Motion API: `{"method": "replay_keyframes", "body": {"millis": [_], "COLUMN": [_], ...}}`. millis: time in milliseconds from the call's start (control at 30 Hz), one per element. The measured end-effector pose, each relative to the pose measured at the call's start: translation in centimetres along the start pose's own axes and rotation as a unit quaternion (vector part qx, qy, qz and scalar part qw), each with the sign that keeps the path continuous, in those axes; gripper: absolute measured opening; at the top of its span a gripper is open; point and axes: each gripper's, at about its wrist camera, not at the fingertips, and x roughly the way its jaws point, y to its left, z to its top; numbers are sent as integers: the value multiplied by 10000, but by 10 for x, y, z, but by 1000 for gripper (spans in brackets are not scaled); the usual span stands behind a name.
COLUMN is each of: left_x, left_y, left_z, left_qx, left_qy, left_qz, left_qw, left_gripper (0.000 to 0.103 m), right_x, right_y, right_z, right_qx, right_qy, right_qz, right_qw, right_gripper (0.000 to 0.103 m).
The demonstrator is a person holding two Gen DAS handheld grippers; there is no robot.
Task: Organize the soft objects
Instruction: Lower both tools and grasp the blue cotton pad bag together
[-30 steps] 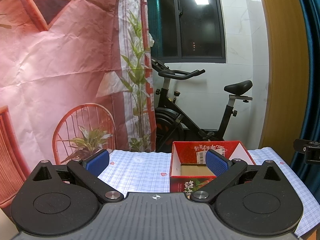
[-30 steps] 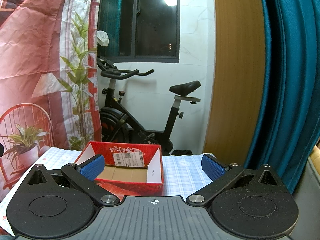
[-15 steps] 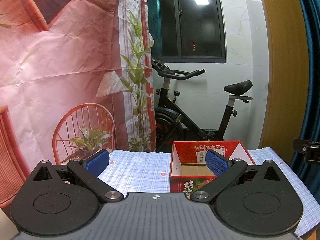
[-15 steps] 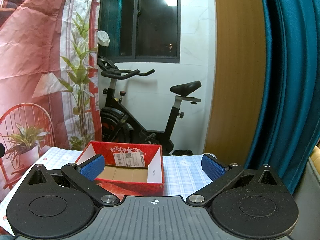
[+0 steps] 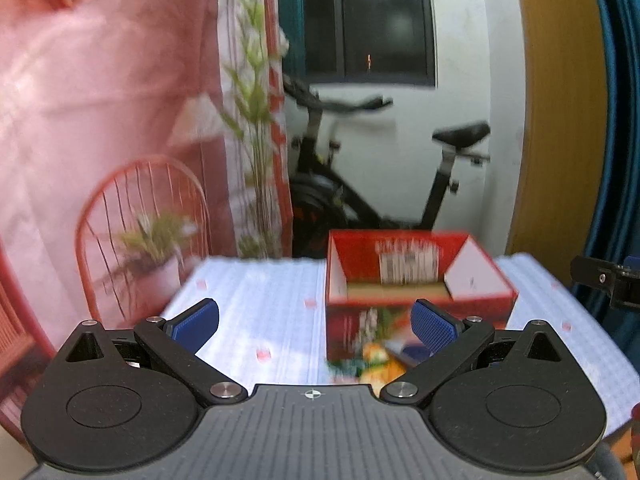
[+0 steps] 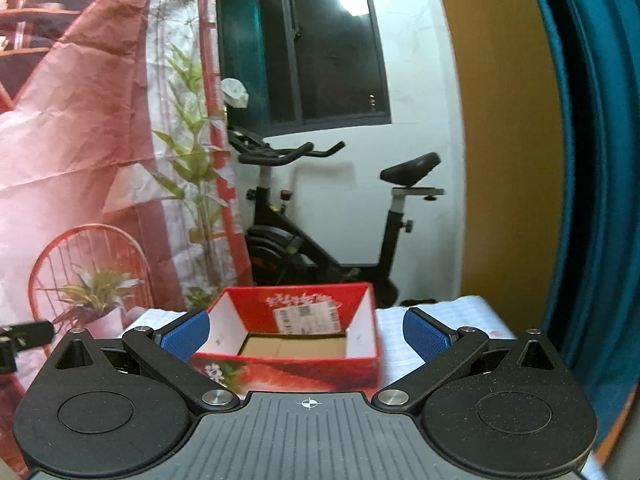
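Observation:
A red cardboard box point(image 5: 416, 280) stands open-topped on a table with a light checked cloth point(image 5: 260, 304); its inside shows only a bare brown floor. My left gripper point(image 5: 314, 326) is open and holds nothing, hovering short of the box's front left corner. This view is blurred, and colourful patches on the box's front cannot be told apart from print. My right gripper point(image 6: 306, 334) is open too, nothing in it, with the red box point(image 6: 300, 372) framed between its blue pads. No soft object is clearly seen.
An exercise bike point(image 6: 320, 240) stands behind the table. A pink printed backdrop point(image 5: 100, 120) hangs to the left, with a wooden panel point(image 6: 500, 160) and a teal curtain point(image 6: 592, 200) to the right. The right gripper's tip point(image 5: 608, 280) shows at the table's right edge.
Both views have tipped downward and moved nearer, so more of the table and box shows. The left view is now motion-blurred. Both grippers stay open.

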Motion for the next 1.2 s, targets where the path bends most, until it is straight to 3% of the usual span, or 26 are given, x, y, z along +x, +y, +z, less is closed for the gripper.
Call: {"method": "replay_keyframes", "body": {"millis": [133, 233, 367, 533, 733, 867, 933, 1033, 1200], "left_x": [26, 40, 59, 90, 126, 158, 175, 186, 193], "left_y": [10, 17, 15, -1, -32, -51, -54, -54, -53], "left_z": [-19, -28, -35, -35, -26, -30, -39, -54, -65], "left_qx": [-222, -395, -374, -326, -280, -269, -397, -664, -662], "left_qy": [423, 599, 713, 980, 1207, 1570, 1925, 2224, 2299], "left_qz": [-39, -153, -288, -697, -1169, -1454, -1648, -1913, -2117], "left_qw": [9989, 9973, 9963, 9922, 9854, 9765, 9665, 9537, 9476], "left_gripper": [100, 97, 92, 74, 73, 65, 52, 49, 45], "right_x": [21, 35, 54, 84, 124, 155, 168, 173, 178], "right_y": [-5, -9, -10, -30, -43, -48, -50, -52, -55], "right_z": [-34, -55, -77, -94, -100, -106, -111, -120, -129], "right_qx": [-12, 85, -17, 222, 256, 504, 630, 783, 968], "right_qy": [319, 717, 951, 1305, 1543, 1852, 2071, 2186, 2308], "right_qz": [-80, 92, -144, -34, 183, 367, 456, 674, 1029], "right_qw": [9995, 9973, 9954, 9912, 9875, 9807, 9752, 9703, 9627], "right_gripper": [103, 103, 101, 77, 74, 74, 73, 69, 57]}}
